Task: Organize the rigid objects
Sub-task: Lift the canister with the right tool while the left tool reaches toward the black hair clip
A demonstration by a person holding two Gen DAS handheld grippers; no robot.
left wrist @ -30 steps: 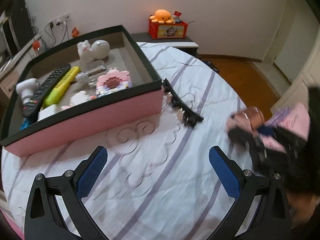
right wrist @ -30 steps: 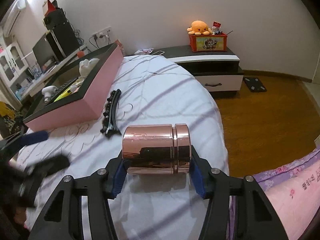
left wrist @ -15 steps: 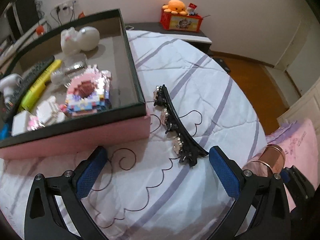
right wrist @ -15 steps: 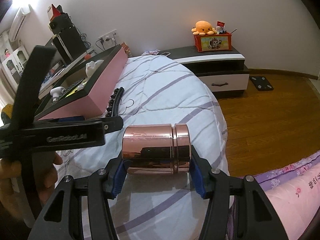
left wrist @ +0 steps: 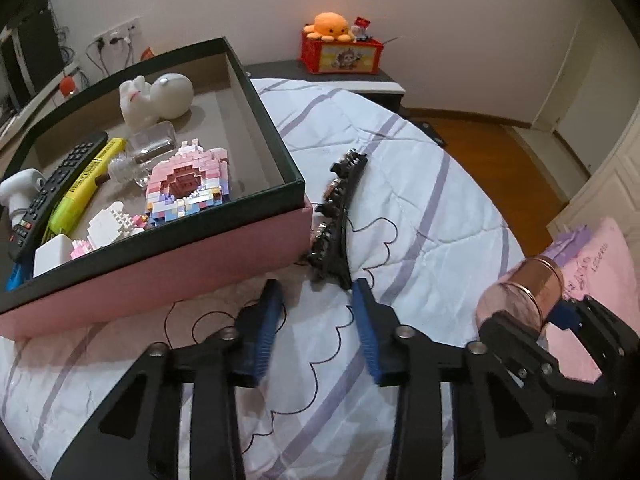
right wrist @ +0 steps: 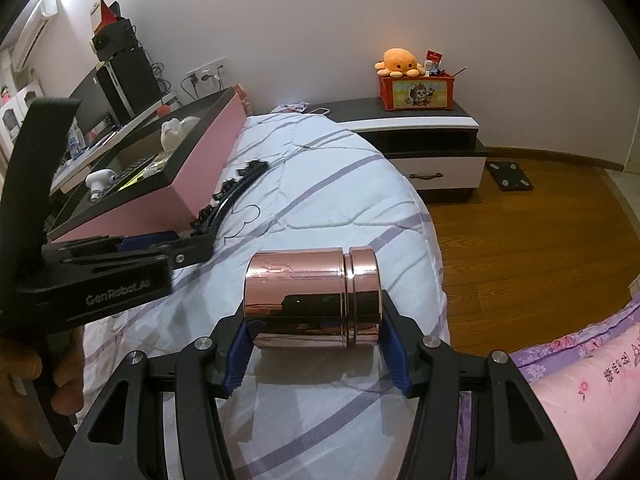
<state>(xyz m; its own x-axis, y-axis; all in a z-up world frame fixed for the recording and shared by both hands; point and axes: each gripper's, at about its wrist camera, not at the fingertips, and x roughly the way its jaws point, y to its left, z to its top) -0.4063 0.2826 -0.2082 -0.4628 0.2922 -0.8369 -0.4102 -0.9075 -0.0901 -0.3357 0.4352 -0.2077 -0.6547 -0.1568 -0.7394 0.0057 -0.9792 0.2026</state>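
Tin [right wrist: 314, 298] hides right gripper [right wrist: 316, 346] pads — left gripper [left wrist: 318, 320] closing, empty.

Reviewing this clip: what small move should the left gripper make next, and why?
Probably ease forward. The left gripper is closing, yet the black hair clip's near end lies just ahead of its fingertips beside the pink box, not between them.
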